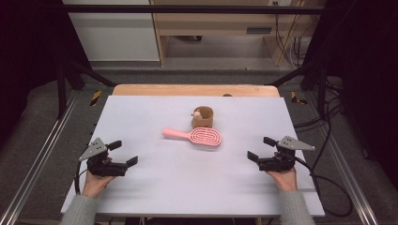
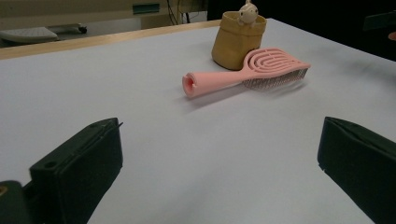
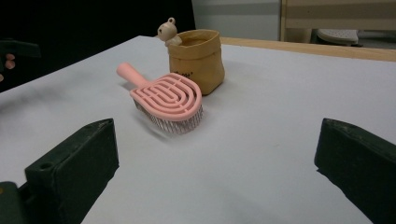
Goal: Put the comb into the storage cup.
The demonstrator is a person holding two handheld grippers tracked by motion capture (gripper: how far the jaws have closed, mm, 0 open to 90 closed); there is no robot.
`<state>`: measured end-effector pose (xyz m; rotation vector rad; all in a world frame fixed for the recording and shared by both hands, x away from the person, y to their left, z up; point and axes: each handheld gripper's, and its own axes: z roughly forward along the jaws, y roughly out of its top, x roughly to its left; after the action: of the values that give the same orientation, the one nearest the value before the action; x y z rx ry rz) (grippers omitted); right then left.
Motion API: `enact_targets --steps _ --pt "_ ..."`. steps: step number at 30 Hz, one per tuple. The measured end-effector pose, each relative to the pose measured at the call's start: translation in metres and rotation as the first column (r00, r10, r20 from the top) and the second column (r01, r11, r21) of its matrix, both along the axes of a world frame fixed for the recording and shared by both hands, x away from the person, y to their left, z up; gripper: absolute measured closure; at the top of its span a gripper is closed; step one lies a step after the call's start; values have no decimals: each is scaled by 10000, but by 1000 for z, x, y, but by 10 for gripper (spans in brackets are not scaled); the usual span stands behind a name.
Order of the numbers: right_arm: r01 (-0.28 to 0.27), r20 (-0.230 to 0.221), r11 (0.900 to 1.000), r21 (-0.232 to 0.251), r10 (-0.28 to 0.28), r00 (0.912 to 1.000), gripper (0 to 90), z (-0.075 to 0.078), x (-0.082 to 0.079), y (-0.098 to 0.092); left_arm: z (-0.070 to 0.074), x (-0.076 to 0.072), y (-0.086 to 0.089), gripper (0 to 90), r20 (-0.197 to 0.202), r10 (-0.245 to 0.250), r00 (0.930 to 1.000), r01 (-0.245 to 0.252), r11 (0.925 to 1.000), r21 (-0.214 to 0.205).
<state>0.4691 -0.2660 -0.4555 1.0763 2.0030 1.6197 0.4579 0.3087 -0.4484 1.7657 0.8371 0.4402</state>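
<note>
Left gripper (image 1: 123,153) at lower left and right gripper (image 1: 262,148) at lower right, jaws spread and empty, point inward toward the central pink hairbrush (image 1: 195,136).

The person wears grey knitted sleeves (image 1: 77,213) with ribbed cuffs on both forearms. Each hand grips a black, blocky tool: the left gripper (image 1: 123,153) and the right gripper (image 1: 261,148) each carry a flat grey three-cornered plate (image 1: 94,148) on top and two chunky black jaws with squared tips. A black cable (image 1: 334,187) trails in a loop from the right gripper. In the left gripper view, a small round hole marks the top of one jaw.
</note>
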Motion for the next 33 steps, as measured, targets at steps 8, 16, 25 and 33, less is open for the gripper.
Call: enact_targets --steps 8,16,25,33 --pt "-5 -20 10000 28 5 10000 3 0 0 0 1 0 -1 0 13 5 10000 -5 10000 22" --pt "-27 -38 10000 -83 27 10000 3 0 0 0 5 1 -3 0 46 96 9999 -97 9999 66" --pt "0 -17 10000 -47 -1 10000 3 1 0 -1 11 4 -7 0 55 194 9998 -195 9996 219" --pt "-10 -9 10000 -50 10 10000 3 1 0 -1 16 9 -11 0 -39 264 9996 -263 9992 314"
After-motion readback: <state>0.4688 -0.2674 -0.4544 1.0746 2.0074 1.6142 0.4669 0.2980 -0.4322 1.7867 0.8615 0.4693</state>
